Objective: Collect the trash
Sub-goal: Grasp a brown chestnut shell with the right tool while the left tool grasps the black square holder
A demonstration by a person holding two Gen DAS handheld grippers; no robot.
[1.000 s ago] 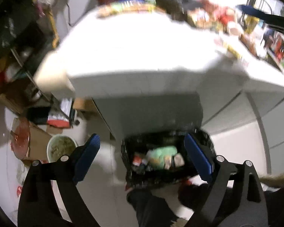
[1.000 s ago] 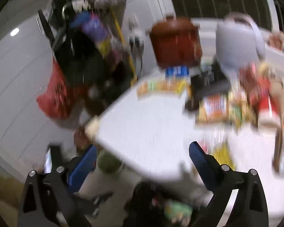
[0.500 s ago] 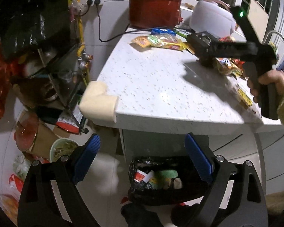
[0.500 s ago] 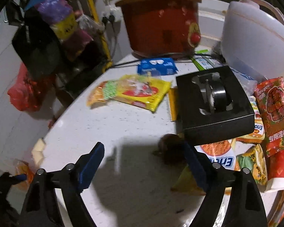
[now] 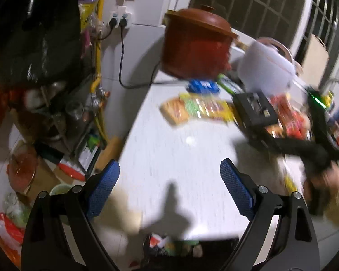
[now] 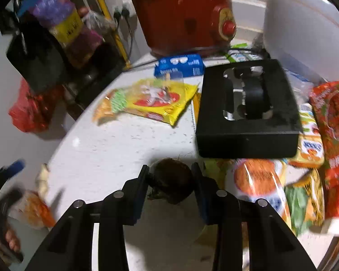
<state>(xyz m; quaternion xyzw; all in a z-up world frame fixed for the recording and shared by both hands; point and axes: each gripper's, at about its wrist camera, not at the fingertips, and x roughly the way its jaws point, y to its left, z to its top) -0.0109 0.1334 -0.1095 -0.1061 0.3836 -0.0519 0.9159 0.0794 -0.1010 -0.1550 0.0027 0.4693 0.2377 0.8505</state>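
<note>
A dark brown, roundish lump of trash (image 6: 171,181) lies on the white counter (image 6: 124,149) near its front. My right gripper (image 6: 170,174) has its jaws closing, and both pads touch the lump's sides. My left gripper (image 5: 169,176) hangs open above the counter's near edge with nothing between its blue pads. Below that edge, at the bottom of the left wrist view, a bin lined with a black bag (image 5: 214,251) holds wrappers. The right gripper's black body (image 5: 305,146) and the hand (image 5: 336,180) holding it show blurred at the right of that view.
Behind the lump sit a black box (image 6: 248,113), a yellow snack packet (image 6: 156,99), a blue pack (image 6: 178,65), a red cooker (image 6: 185,11) and a white rice cooker (image 6: 305,33). Several snack packets (image 6: 260,185) crowd the right. Cluttered shelves (image 5: 56,113) stand left of the counter.
My left gripper rose from over the bin to above the countertop, still open. My right gripper came down to the counter and its jaws narrowed onto the brown lump.
</note>
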